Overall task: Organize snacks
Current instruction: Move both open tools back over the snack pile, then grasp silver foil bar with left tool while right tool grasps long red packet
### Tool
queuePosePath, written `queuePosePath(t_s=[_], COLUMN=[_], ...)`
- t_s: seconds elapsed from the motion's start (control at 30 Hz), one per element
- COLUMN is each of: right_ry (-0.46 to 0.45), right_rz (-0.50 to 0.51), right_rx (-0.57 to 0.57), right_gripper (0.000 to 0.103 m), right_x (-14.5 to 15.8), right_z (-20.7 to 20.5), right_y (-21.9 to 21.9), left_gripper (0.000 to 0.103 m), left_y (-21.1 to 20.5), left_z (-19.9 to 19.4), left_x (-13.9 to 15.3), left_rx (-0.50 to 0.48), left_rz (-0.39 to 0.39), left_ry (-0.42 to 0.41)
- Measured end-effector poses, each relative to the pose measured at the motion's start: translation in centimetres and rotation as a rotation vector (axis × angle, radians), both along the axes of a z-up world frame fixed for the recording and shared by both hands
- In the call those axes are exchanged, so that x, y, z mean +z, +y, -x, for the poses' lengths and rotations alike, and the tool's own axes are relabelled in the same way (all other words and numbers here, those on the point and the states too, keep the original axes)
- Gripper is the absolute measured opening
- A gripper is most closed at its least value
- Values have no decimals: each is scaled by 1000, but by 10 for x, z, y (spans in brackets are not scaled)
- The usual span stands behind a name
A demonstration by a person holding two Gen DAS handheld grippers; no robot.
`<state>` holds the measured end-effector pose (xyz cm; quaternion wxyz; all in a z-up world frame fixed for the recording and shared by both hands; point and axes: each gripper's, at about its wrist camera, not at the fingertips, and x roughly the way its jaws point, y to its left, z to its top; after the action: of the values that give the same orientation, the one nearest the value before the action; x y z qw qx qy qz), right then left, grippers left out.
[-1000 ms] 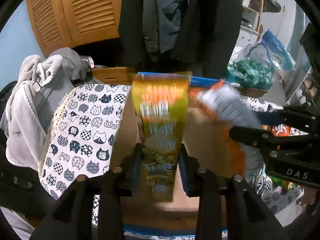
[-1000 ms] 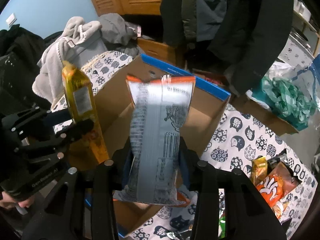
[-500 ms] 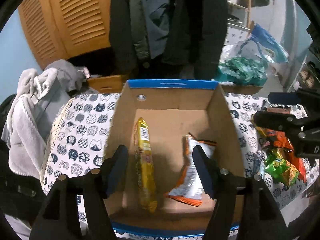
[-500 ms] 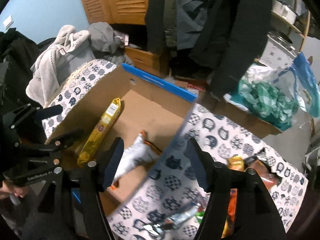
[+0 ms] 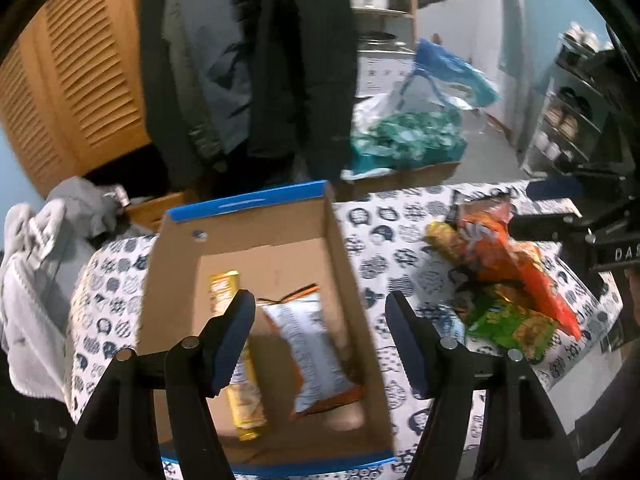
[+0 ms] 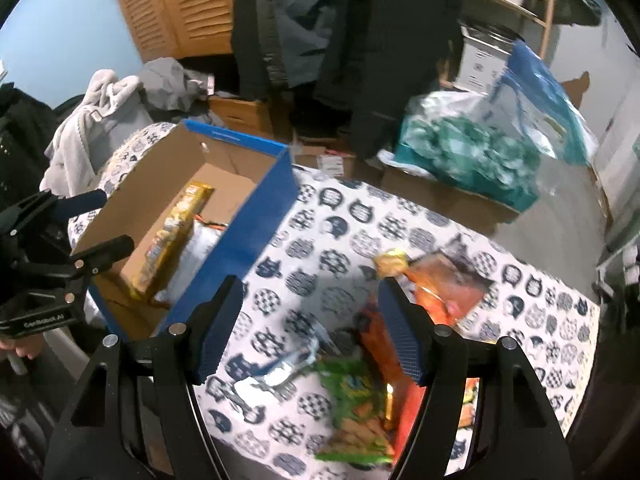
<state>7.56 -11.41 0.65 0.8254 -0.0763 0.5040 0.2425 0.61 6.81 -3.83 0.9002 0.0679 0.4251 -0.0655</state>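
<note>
Both packets are down now: the yellow snack pack [image 5: 240, 364] and the silver-orange bag [image 5: 316, 356] lie side by side in the cardboard box [image 5: 352, 280], no longer pinched. The left gripper [image 5: 320, 344] and right gripper [image 6: 310, 328] have just been opening and stand spread and empty, the right one now swung over the loose snack pile [image 6: 360, 392] on the cat-print cloth [image 6: 320, 240].

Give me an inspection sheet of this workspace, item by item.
Surface: white tablecloth with dark cat-face print, covering the table.
Job's things: open cardboard box with blue edges holds a long yellow snack packet and a white-and-orange chip bag side by side. A loose heap lies on the cloth outside the box: orange snack bag, green snack bag, small yellow packet.
Clutter: grey clothes piled beside the table.
Grippers: left gripper open and empty over the box; right gripper open and empty above the heap; both jaws have just been opening.
Cables: nothing seen.
Surroundings: hanging dark coats, wooden louvred doors, bagged teal fabric.
</note>
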Motion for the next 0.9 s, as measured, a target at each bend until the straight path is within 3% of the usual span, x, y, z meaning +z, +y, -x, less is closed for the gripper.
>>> queuePosePath(t_s=[0.17, 0.43, 0.9], right_ry=[2, 34, 120], right_rz=[5, 16, 62], right_rx=[-38, -99, -118], right_gripper=[72, 72, 72], right_x=[0, -18, -68], right_z=[6, 15, 41], right_y=[-36, -83, -121], left_gripper=[69, 69, 69], left_y=[-32, -70, -108], left_z=[3, 3, 0], left_x=[-6, -15, -56], left_rx=[-96, -170, -199], left_rz=[5, 47, 55], left_ry=[35, 125, 276])
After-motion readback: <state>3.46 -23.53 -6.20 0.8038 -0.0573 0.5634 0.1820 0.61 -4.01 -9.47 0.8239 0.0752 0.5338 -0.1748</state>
